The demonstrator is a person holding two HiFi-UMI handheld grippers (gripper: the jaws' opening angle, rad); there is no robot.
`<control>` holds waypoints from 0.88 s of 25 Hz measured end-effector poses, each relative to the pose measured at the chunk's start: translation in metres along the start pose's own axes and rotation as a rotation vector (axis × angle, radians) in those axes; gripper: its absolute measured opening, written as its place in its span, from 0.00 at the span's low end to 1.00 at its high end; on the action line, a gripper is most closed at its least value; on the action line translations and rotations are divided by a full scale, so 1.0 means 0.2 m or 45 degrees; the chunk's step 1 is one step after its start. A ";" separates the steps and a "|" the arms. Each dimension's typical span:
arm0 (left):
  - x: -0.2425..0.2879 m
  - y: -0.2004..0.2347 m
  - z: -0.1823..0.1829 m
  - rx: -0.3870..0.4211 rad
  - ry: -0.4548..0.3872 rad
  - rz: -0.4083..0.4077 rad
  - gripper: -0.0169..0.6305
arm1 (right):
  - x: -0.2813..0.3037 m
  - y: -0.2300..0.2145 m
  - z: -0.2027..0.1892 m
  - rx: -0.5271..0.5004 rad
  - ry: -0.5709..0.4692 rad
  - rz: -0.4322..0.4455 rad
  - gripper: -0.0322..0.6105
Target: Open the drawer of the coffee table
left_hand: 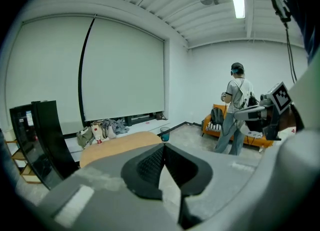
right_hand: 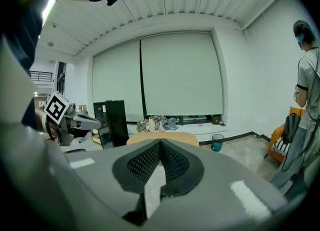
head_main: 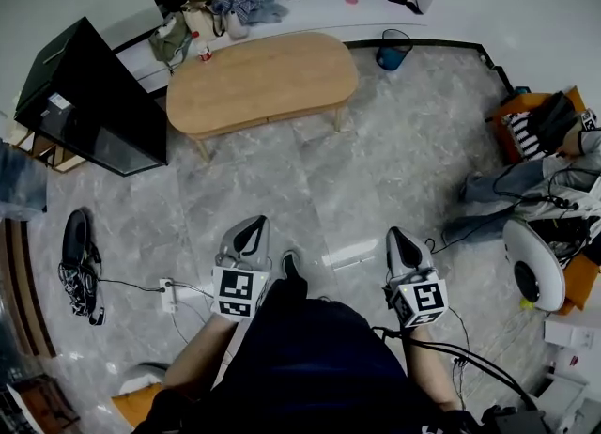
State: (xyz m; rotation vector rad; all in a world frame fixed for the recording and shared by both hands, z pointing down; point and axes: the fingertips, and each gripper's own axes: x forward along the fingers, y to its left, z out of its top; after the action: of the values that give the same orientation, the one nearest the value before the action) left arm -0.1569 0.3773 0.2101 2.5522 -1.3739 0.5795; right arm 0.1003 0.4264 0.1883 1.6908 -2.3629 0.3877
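Observation:
The wooden coffee table with a rounded top stands on the grey floor well ahead of me; its front edge faces me and no open drawer shows. It also appears far off beyond the jaws as the coffee table and the coffee table. My left gripper is held low in front of my body, shut and empty. My right gripper is beside it, also shut with nothing between its pads. Both are far short of the table.
A black cabinet stands left of the table, bags and clothes behind it, a blue bin to its right. Cables and a power strip lie on the floor at left. A person and an orange seat are at right.

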 end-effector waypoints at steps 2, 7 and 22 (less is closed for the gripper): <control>0.07 0.07 0.04 0.001 -0.010 -0.020 0.03 | 0.08 -0.02 0.04 0.005 0.000 -0.024 0.05; 0.23 0.20 0.08 -0.002 0.001 -0.056 0.03 | 0.23 -0.07 0.11 0.022 0.019 -0.074 0.05; 0.87 0.52 0.19 -0.066 0.123 0.091 0.03 | 0.99 -0.59 0.14 0.088 0.070 -0.001 0.05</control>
State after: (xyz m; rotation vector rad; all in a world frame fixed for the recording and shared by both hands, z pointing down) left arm -0.1480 0.1736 0.2470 2.4097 -1.4319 0.6613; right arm 0.1483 0.2050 0.2356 1.6879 -2.3346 0.5146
